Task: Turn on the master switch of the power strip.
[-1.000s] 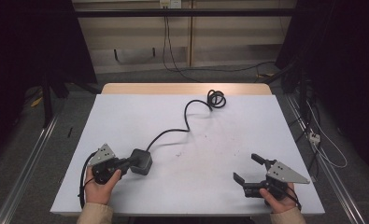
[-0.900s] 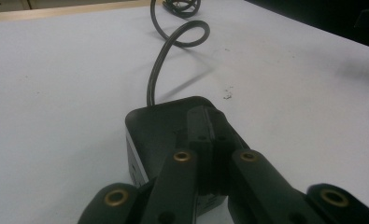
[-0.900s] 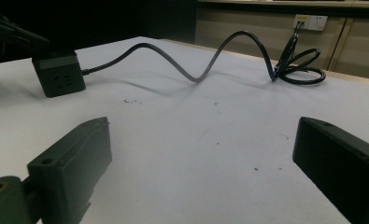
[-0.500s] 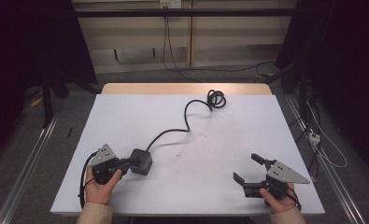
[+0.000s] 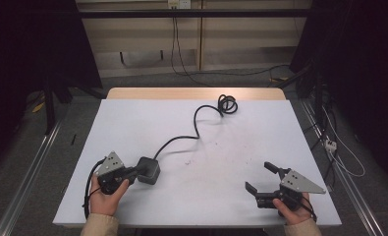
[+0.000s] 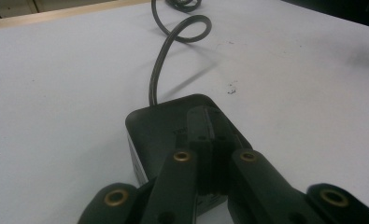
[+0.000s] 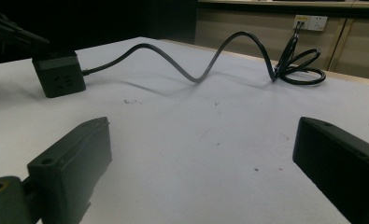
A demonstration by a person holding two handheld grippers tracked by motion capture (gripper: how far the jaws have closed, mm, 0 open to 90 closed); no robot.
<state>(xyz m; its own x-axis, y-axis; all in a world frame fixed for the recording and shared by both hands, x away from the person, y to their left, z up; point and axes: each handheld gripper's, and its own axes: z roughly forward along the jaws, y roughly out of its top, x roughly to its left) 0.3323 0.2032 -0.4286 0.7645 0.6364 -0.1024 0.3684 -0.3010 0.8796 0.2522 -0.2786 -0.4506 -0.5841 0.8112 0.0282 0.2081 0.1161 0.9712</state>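
Left gripper (image 5: 138,171) pinched closed atop the power cube (image 5: 149,170), a rigid, grippable block trailing stiff, springy cable (image 5: 196,123), while right gripper (image 5: 263,179) sits wide open near-right.

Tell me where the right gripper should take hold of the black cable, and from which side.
Grip the black cable on its raised hump between the cube-shaped power adapter and the coiled end. There it arches off the white table, so fingers could close around it. Bring the open right gripper forward, across the cable's run.
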